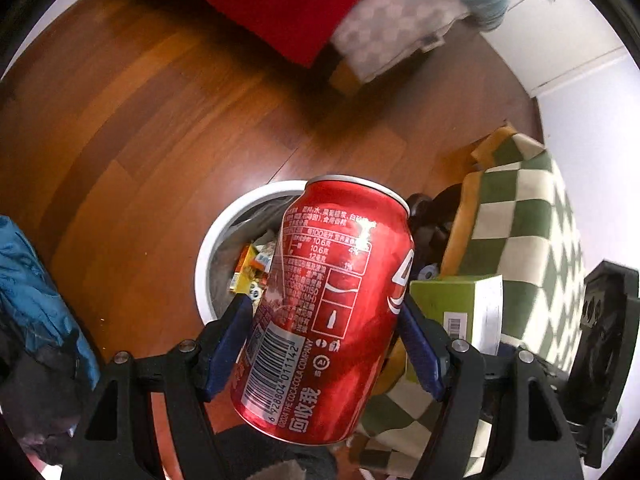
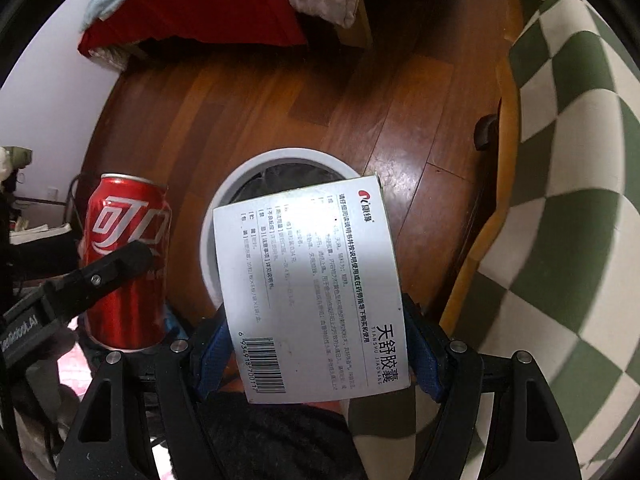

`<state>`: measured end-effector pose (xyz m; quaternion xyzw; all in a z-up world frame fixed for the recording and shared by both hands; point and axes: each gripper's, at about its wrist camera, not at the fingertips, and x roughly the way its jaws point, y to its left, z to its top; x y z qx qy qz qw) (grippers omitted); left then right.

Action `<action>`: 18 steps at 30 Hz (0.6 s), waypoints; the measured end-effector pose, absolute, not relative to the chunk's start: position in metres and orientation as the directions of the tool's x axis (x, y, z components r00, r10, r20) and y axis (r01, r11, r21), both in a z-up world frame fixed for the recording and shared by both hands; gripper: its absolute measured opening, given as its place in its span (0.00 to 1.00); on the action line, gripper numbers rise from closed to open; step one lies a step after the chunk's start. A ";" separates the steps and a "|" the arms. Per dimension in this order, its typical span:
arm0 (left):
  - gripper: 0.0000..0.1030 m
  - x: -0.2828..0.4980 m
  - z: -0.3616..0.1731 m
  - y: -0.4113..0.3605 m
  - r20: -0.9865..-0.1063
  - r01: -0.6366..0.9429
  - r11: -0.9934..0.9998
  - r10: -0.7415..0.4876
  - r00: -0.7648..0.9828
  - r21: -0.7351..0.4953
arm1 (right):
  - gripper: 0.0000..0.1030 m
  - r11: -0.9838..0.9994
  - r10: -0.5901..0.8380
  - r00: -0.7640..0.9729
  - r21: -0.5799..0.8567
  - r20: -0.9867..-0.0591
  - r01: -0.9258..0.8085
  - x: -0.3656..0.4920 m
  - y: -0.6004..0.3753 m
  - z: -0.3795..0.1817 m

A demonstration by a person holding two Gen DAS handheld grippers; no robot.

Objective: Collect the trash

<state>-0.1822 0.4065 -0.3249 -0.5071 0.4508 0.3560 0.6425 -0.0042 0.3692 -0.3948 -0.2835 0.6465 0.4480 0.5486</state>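
My left gripper [image 1: 326,320] is shut on a red cola can [image 1: 332,304], held tilted above the white round bin [image 1: 208,252], which holds yellow wrappers and other scraps. My right gripper [image 2: 316,328] is shut on a white medicine box [image 2: 308,292] with a barcode, held over the same white bin [image 2: 288,158] with its dark liner. The can [image 2: 128,248] and a left finger [image 2: 116,264] show at the left of the right wrist view. The box's green side [image 1: 452,304] shows at the right of the left wrist view.
A green-and-white checkered cover [image 2: 568,200] with an orange edge drapes over furniture to the right of the bin. A bed with red cloth [image 1: 280,4] and a grey checkered pillow [image 1: 396,20] stands across the wooden floor [image 1: 140,128]. Blue fabric [image 1: 36,300] lies at left.
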 end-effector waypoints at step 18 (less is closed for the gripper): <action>0.96 -0.238 -0.279 0.368 -0.965 -0.980 0.188 0.240 0.108 -0.063 | 1.00 0.362 0.121 -0.191 0.222 -0.974 -0.905 -0.015 0.353 -0.379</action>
